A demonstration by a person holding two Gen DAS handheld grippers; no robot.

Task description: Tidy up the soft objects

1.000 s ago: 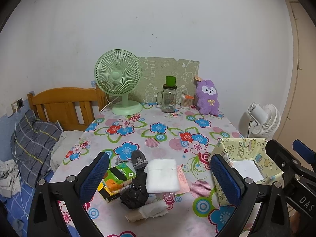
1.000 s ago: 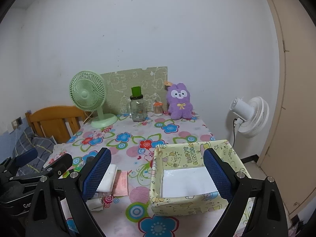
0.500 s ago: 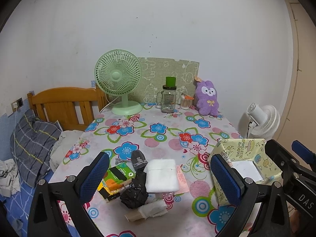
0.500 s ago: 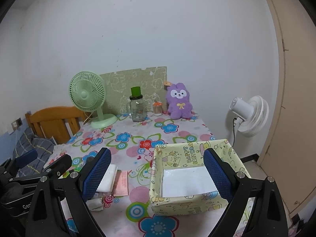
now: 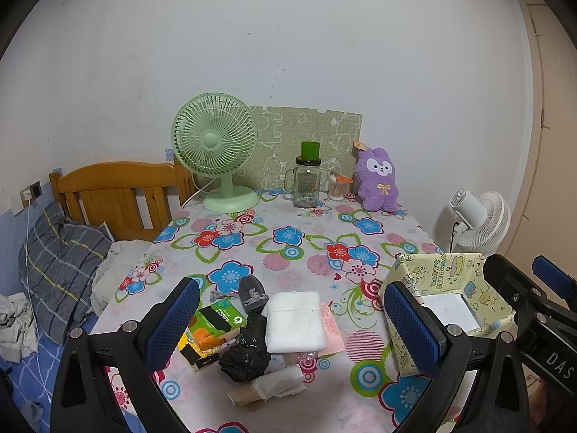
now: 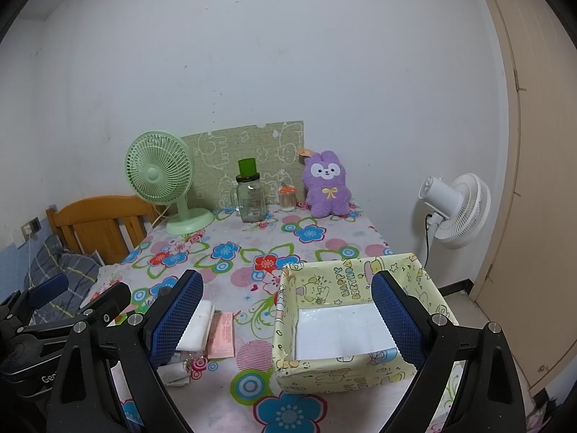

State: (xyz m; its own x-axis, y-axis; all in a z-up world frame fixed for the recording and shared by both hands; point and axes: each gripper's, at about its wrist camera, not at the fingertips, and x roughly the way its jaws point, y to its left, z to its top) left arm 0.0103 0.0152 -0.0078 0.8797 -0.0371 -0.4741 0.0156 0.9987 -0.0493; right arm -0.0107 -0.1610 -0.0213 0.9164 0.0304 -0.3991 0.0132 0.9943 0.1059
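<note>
A pile of soft things lies at the table's near left: a folded white towel (image 5: 295, 321), a grey sock (image 5: 253, 294), a black crumpled bag (image 5: 245, 355), a green-orange tissue pack (image 5: 216, 324) and a pink packet (image 5: 331, 328). A yellow cartoon-print box (image 6: 346, 317) with a white bottom stands at the near right. My left gripper (image 5: 288, 328) is open and empty, above the pile. My right gripper (image 6: 288, 319) is open and empty, over the box's left side. A purple plush rabbit (image 5: 377, 180) sits at the back.
A green desk fan (image 5: 216, 151), a glass jar with a green lid (image 5: 306, 180) and a small toothpick jar (image 5: 339, 187) stand at the back of the floral table (image 5: 288, 241). A wooden bed headboard (image 5: 115, 195) is left, a white floor fan (image 6: 454, 209) right.
Both grippers have drifted very slightly; the box sits a little further right in the left wrist view. Nothing was taken hold of or let go.
</note>
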